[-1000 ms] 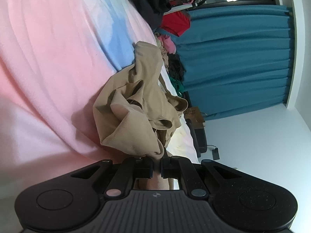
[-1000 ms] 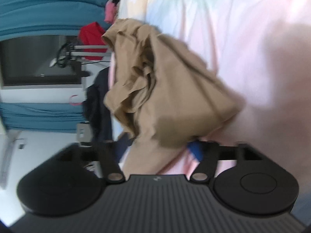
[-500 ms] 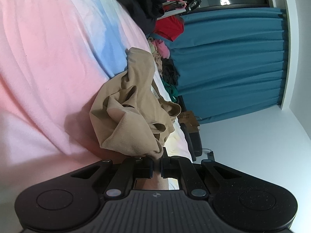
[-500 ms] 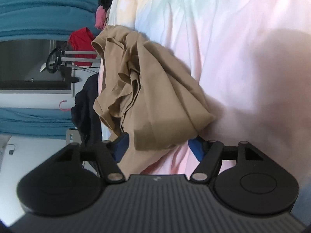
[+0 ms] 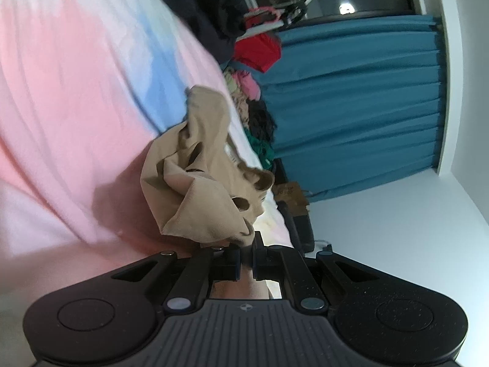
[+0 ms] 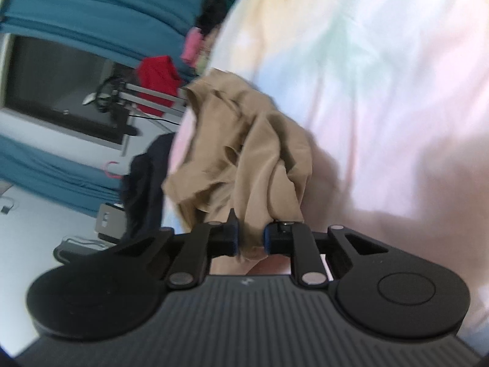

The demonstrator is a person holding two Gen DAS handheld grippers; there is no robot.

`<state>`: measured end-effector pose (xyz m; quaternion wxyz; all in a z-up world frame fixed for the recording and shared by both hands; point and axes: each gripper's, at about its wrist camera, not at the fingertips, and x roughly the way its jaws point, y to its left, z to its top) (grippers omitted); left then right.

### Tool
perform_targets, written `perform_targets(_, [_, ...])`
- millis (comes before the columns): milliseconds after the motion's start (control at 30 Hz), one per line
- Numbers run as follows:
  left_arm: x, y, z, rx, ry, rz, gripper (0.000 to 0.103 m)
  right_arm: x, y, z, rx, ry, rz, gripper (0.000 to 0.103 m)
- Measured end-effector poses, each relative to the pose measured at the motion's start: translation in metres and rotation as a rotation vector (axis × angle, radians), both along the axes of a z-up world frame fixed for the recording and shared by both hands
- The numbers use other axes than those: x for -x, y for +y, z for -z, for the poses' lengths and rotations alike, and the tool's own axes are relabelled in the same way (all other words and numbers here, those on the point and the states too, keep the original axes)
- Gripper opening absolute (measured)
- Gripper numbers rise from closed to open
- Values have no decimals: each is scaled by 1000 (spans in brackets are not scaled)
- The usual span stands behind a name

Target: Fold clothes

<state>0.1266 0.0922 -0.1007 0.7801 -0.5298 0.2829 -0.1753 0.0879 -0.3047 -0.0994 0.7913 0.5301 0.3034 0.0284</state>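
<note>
A crumpled tan garment (image 5: 204, 183) hangs bunched over a pastel pink, blue and white bed sheet (image 5: 67, 91). My left gripper (image 5: 246, 258) is shut on one edge of the garment. In the right wrist view the same tan garment (image 6: 244, 153) hangs in a twisted bundle, and my right gripper (image 6: 250, 240) is shut on a fold of it. The garment's lower part trails toward the sheet (image 6: 382, 76).
A pile of mixed clothes (image 5: 250, 98) lies at the bed's far edge, with a red garment (image 5: 259, 50) and a dark garment (image 5: 211, 9) nearby. Teal curtains (image 5: 351, 107) hang behind. A dark garment (image 6: 143, 183) drapes off the bed side in the right wrist view.
My right gripper was open around the tan garment and has closed on a fold of it. The garment is more bunched and lifted. My left gripper kept its hold.
</note>
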Motion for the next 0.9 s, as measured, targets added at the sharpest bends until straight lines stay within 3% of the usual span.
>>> perform_targets(200, [28,4,-48,-17,-96,-22,5,19,-1,-48,-4,-130,-26,15])
perform_targets(400, [77,4,-90,-29,-154,-4,4,62,-6,-86,38,-167,-78,15])
perform_targets(567, [135,2,-106,-67,-71,25,4,112,-6,-110,134,-141,-146,15])
perform_targets(733, [189,4,-110,-63,-21,33,4,154,-15,-115,139,-116,-181,15])
perform_targets(833, [194,1,-114,-76,-12,27,4,151,-17,-112,124,-110,-172,15])
perform_targets(900, [177,-3,-117,-127,-5,7,5,146,-18,-110,114,-108,-165,15])
